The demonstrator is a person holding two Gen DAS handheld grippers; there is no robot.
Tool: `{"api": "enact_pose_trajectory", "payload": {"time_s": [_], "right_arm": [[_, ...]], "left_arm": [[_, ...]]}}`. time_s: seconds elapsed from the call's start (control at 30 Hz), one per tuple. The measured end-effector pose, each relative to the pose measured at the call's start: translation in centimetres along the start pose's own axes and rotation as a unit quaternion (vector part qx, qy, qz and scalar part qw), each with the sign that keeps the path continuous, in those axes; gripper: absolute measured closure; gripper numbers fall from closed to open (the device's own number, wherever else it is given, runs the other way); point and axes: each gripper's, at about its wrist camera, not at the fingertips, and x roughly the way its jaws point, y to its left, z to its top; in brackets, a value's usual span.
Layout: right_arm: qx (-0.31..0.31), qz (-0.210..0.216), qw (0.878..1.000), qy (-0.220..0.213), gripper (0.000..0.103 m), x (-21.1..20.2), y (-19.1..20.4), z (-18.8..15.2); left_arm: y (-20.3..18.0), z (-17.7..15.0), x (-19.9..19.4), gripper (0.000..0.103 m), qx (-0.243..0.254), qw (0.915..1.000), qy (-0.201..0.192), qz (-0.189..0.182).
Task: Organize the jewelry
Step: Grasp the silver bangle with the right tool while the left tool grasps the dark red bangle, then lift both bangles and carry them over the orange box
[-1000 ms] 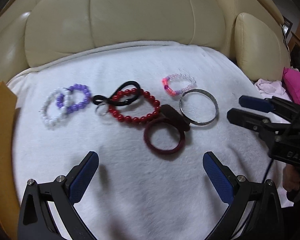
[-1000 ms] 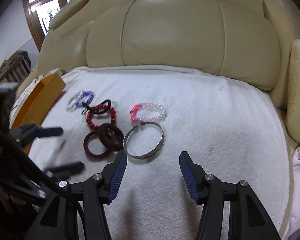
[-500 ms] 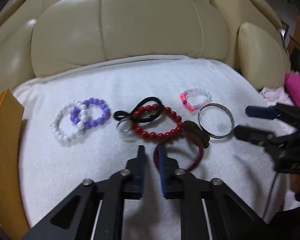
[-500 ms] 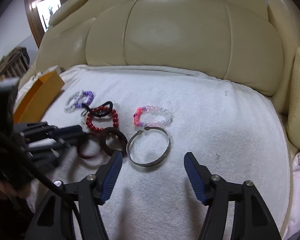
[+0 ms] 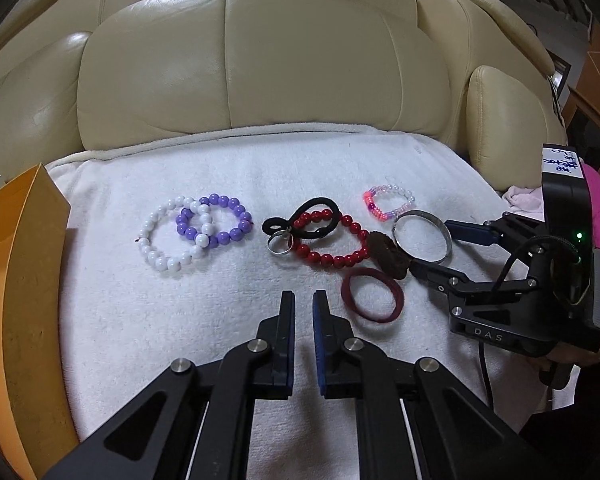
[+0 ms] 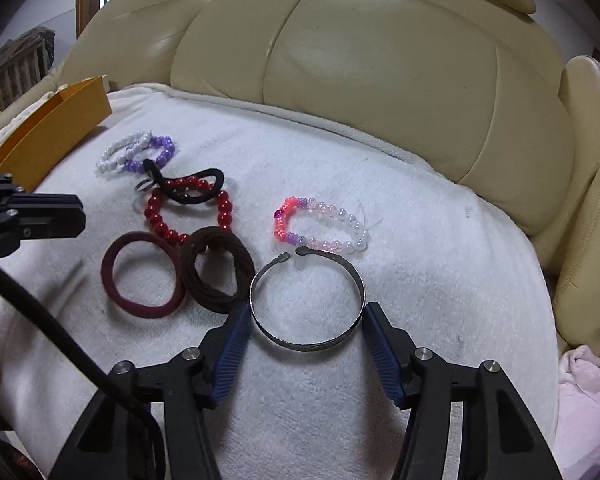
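Right jaws wide astride the silver bangle [image 6: 306, 304], perhaps touching; left jaws nearly closed (empty) beside maroon band [image 5: 372, 294].

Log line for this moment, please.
right gripper: open, straddling silver bangle | left gripper: nearly shut, empty, above towel | orange box: left edge

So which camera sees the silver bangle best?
The right wrist view. The silver bangle lies close and whole there, its gap at the far side, between the open fingers of the right gripper. In the left wrist view the bangle looks small, off to the right, partly behind a finger.
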Motion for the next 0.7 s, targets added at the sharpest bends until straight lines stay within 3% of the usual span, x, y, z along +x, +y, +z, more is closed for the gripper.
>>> {"api": "enact_pose_trajectory", "payload": {"time_s": [0.1, 0.13, 0.17, 0.23, 0.37, 0.47, 0.5, 0.57, 0.63, 0.7], "right_arm": [[0.004, -0.004, 1.000, -0.004, 0.042, -0.5, -0.3, -0.2], [0.006, -0.005, 1.000, -0.005, 0.042, -0.7, -0.5, -0.2], [0.011, -0.009, 1.000, -0.007, 0.042, -1.0, -0.9, -0.3], [0.024, -0.014, 1.000, -0.013, 0.042, -1.6, -1.8, -0.5], [0.066, -0.010, 0.998, -0.024, 0.042, -2.7, -3.9, -0.6], [0.077, -0.011, 0.997, -0.024, 0.042, -2.9, -4.4, -0.6], [0.079, -0.012, 0.996, -0.025, 0.042, -2.9, -4.4, -0.5], [0.083, -0.009, 0.996, -0.027, 0.042, -3.1, -4.5, -0.4], [0.087, -0.004, 0.996, -0.032, 0.042, -3.2, -4.6, -0.2], [0.090, -0.002, 0.995, -0.038, 0.042, -3.5, -4.7, -0.1]], "left_arm": [[-0.3, 0.0, -0.3, 0.090, 0.002, 0.9998, 0.003, -0.017], [-0.6, 0.0, -0.1, 0.075, 0.006, 0.9997, 0.010, -0.021], [-1.0, -0.2, 0.0, 0.052, 0.008, 0.9997, 0.015, -0.019], [-1.7, -0.3, 0.5, 0.035, 0.012, 0.9998, 0.015, -0.004], [-3.2, -0.2, 2.3, 0.035, 0.024, 0.9992, 0.031, -0.004], [-4.8, -0.1, 3.4, 0.035, 0.054, 0.9980, 0.012, 0.030], [-4.9, -0.1, 3.5, 0.038, 0.054, 0.9980, 0.009, 0.032], [-4.5, 0.1, 3.4, 0.078, 0.046, 0.9982, -0.004, 0.039], [-3.6, 0.3, 3.3, 0.095, 0.033, 0.9987, -0.007, 0.039], [-2.7, 0.3, 2.9, 0.098, 0.013, 0.9996, -0.009, 0.023]]}}
